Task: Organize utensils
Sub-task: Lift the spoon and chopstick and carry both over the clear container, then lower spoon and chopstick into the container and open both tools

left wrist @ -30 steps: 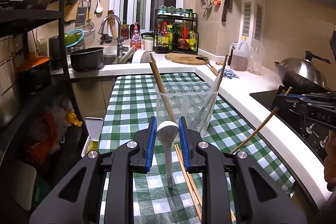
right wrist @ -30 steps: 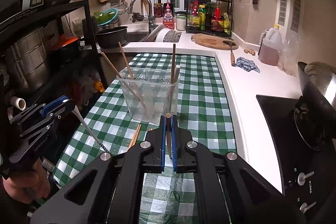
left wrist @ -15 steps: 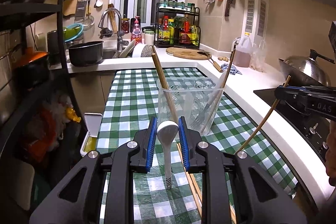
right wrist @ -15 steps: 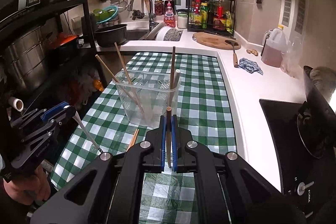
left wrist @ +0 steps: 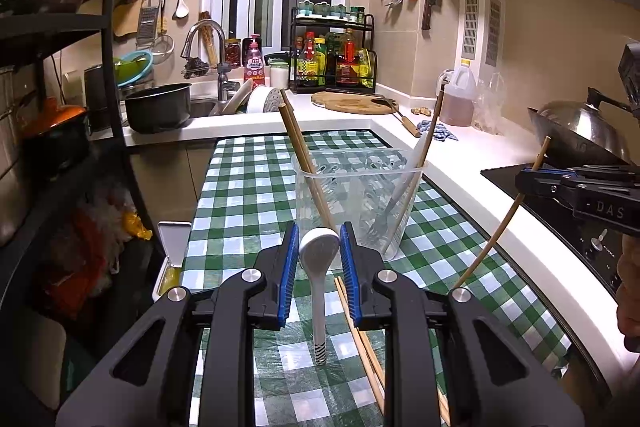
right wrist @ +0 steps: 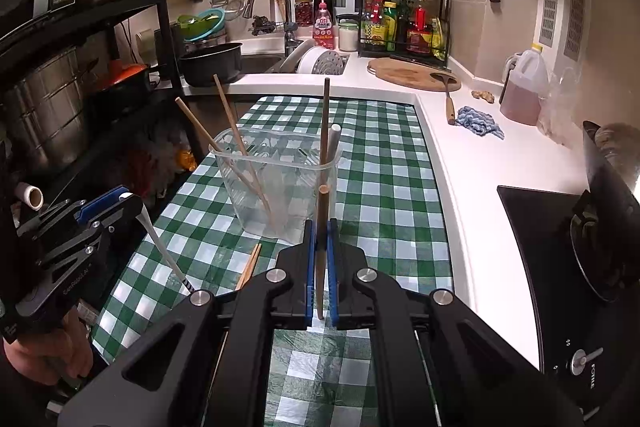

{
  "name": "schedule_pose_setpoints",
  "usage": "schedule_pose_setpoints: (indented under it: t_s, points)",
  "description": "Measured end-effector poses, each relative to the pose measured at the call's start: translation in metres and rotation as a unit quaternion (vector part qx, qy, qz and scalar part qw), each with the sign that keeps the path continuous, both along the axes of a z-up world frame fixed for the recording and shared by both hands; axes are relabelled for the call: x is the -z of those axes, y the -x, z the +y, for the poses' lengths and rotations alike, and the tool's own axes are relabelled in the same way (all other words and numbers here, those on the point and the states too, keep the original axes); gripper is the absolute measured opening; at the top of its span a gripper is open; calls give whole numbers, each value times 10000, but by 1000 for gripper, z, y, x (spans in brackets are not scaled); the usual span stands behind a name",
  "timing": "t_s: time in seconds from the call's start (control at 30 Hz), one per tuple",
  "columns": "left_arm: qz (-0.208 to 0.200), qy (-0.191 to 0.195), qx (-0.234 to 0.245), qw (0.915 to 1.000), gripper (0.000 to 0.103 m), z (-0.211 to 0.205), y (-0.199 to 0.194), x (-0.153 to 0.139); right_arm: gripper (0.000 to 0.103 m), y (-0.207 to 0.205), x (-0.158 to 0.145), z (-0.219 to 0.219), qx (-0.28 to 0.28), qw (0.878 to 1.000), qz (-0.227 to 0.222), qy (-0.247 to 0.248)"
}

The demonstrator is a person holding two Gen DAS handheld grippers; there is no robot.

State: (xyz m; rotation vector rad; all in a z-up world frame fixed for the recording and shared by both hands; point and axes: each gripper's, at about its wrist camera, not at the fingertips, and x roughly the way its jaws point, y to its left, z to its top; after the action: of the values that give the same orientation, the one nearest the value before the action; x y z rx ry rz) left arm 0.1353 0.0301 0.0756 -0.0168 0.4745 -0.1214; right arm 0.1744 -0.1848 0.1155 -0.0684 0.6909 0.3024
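- Desk (left wrist: 256,187) — covered with a green-and-white checked cloth; it carries the container and loose chopsticks.
- Left hand-held gripper (left wrist: 319,259) — held low over the near part of the desk, fingers pointing toward the container; its blue-padded jaws are clamped on the bowl of the white spoon. In the right wrist view it appears at the left edge (right wrist: 120,201), gripped by a hand (right wrist: 48,351), tilted down toward the cloth.
- Right hand-held gripper (right wrist: 319,267) — level, aimed at the container from just in front of it; jaws pressed together on a single chopstick. From the left wrist view it enters from the right (left wrist: 524,181), well apart from the left one.
- Clear plastic container (left wrist: 358,195) — upright on the cloth, just beyond both grippers; chopsticks and a fork lean inside it.
- White spoon (left wrist: 319,291) — bowl up between the left jaws, handle hanging down, its striped tip at or just above the cloth.
- Held chopstick (right wrist: 321,243) — near upright between the right jaws; in the left wrist view it slants (left wrist: 500,223), lower end near the cloth.
- Loose chopsticks (left wrist: 360,343) — flat on the cloth, just right of the spoon handle.
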Motion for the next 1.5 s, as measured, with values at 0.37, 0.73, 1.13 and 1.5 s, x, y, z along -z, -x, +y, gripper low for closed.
schedule_pose_setpoints:
  t_s: [0.37,0.73,1.13,1.5]
  points:
    - [47,-12,8,10000,21,1,0,5,6,2,7,0,-24,10000,9,-10]
    - [-58,-23,4,10000,20,1,5,-5,6,2,7,0,-50,10000,-1,-76]
    - [-138,-31,76,9999,20,6,2,-39,6,2,-29,4,-261,9994,-142,-153]
    - [-318,-39,391,9987,20,1,-19,-109,6,-15,-98,15,-581,9973,-370,-270]
